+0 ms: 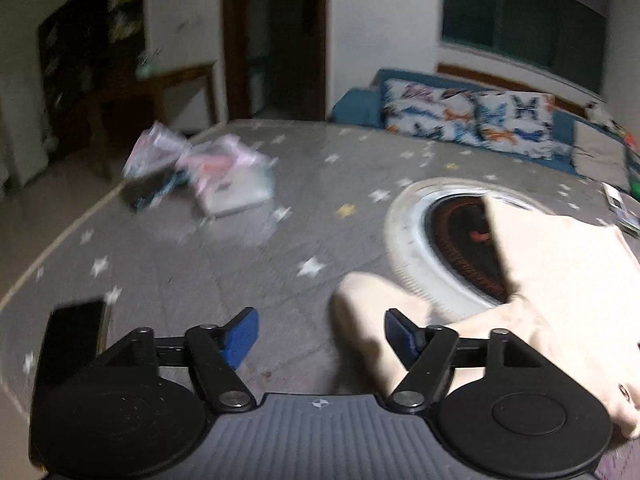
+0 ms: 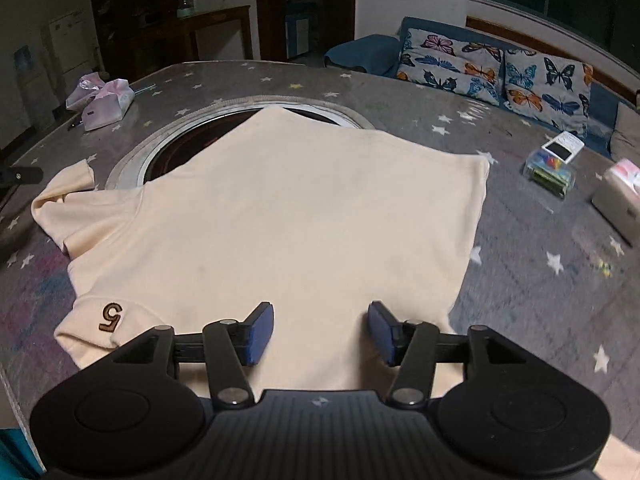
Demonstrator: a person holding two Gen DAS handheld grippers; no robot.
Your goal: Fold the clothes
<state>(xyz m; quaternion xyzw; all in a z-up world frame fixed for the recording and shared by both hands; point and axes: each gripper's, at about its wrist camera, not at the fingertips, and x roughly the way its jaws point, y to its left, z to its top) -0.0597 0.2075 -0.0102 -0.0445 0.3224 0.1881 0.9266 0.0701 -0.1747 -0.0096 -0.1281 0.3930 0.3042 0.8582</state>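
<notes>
The cream short-sleeved cotton T-shirt (image 2: 276,216) lies flat on the grey star-patterned tablecloth (image 2: 520,264), its far part draped over the round white-rimmed opening (image 2: 128,164) in the table's middle. Starting at the left: the left gripper (image 1: 322,338) hovers over bare cloth with its blue pads (image 1: 240,340) spread and nothing between them; from it the shirt lies off to the right, only a cream sleeve (image 1: 360,320) reaching near the right-hand pad, while a dark flat phone-like slab (image 1: 72,344) sits just left of it. Moving right, the right gripper (image 2: 321,332) stands directly over the shirt's near edge, jaws likewise apart, pinching nothing, cream fabric showing through the gap. A brown embroidered "5" (image 2: 110,314) marks the near left corner. The shirt's long axis runs away from the right gripper toward the opening, and one sleeve (image 2: 64,196) sticks out on the left side. By my reading, the right hand is the nearer one for any grasp on the body, while the left must travel rightward to reach that protruding sleeve.
</notes>
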